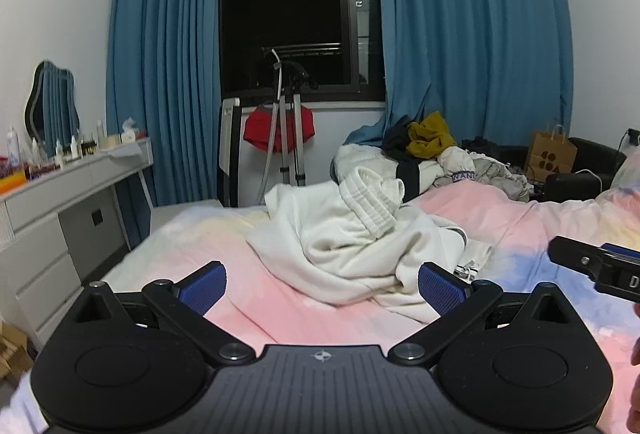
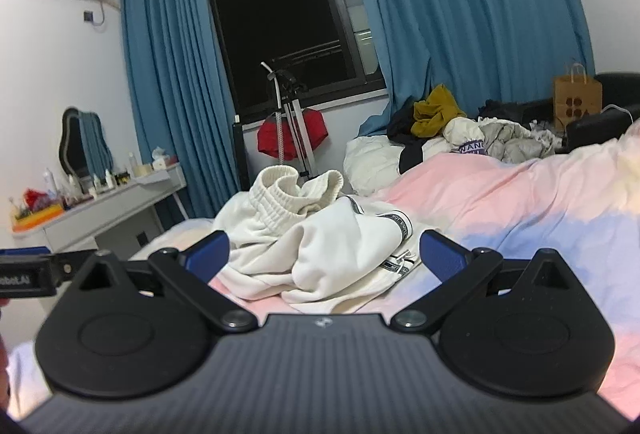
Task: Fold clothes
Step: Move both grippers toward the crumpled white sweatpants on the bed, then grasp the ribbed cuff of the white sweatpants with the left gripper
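A crumpled white garment with a ribbed elastic waistband and black-lettered trim lies on the pastel pink and blue bedspread. My left gripper hovers just in front of it, open, with nothing between its blue pads. In the right wrist view the same white garment lies close ahead, and my right gripper is open and empty before it. Part of the right gripper's black body shows at the right edge of the left wrist view, and part of the left gripper's body shows at the left edge of the right wrist view.
A heap of other clothes, white, black and mustard, lies at the far end of the bed. A grey dressing table with bottles and a mirror stands on the left. A steamer stand holding red cloth stands under the window, a paper bag at right.
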`<state>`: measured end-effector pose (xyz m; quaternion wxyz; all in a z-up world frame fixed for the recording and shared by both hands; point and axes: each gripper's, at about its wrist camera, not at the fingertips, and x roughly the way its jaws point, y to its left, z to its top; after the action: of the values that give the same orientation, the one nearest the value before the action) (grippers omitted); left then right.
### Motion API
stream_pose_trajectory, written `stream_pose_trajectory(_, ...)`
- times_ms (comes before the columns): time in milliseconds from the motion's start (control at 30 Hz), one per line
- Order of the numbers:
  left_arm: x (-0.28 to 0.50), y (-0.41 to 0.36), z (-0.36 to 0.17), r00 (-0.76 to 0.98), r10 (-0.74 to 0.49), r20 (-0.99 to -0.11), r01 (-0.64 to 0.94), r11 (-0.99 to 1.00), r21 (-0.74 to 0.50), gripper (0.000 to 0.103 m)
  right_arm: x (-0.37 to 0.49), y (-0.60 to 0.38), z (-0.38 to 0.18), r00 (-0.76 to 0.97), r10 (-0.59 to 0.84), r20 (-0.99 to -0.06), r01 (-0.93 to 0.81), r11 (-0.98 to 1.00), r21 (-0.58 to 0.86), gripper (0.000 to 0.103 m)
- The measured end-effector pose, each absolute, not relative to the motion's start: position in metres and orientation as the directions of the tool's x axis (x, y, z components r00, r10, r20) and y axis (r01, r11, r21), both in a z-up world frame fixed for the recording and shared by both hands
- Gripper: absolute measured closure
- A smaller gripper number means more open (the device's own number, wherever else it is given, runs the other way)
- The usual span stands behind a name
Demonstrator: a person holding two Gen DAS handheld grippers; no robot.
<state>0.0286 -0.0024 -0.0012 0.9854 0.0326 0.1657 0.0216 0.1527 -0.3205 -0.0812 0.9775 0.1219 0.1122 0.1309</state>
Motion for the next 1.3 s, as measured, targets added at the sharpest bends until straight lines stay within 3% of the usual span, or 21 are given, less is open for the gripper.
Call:
stream_pose_trajectory(300,0.095,-0.009,-0.026,0.941,0.084,-0.327,-0.074,0.996,0.044,0.002,0.171,-0.323,-0.096,0.952,0.233,-0.198,-0.172,0.944,0.282,0.0)
stream_pose_trajectory(467,0.169,-0.018,-0.034,0.934,0.086,-0.346,-0.076,0.996,0.043,0.003,0.186,-0.326,-0.105,0.95,0.221,-0.219,-0.143,0.935,0.323,0.0)
stream_pose_trajectory(733,0.298,-0.04,-0.02,0.952,0.058,-0.301,-0.048,0.998,0.042,0.004,0.218,-0.335,-0.13,0.939,0.197,-0.282,-0.081,0.923,0.376,0.0)
stream_pose_trajectory(967,0.401,-0.063,-0.04,0.927,0.104,-0.36,-0.061,0.99,0.128,0.006,0.245,-0.332,-0.156,0.914,0.207,-0.349,-0.054,0.914,0.402,0.0)
stream_pose_trajectory(1033,0.422,-0.065,-0.049,0.912,0.109,-0.395,-0.056,0.988,0.144,0.012,0.249,-0.332,-0.162,0.909,0.208,-0.362,-0.051,0.916,0.398,0.0)
stream_pose_trajectory(1133,0.436,-0.063,-0.061,0.901,0.085,-0.425,-0.026,0.989,0.143,0.032,0.253,-0.332,-0.167,0.907,0.212,-0.364,-0.053,0.915,0.401,0.0)
stream_pose_trajectory(1200,0.439,-0.059,-0.066,0.898,0.068,-0.434,-0.009,0.991,0.137,0.055,0.254,-0.33,-0.169,0.907,0.211,-0.365,-0.056,0.918,0.392,0.0)
stream_pose_trajectory(1300,0.424,-0.05,-0.057,0.91,0.06,-0.411,-0.011,0.993,0.12,0.077,0.254,-0.328,-0.168,0.907,0.215,-0.363,-0.065,0.922,0.381,0.0)
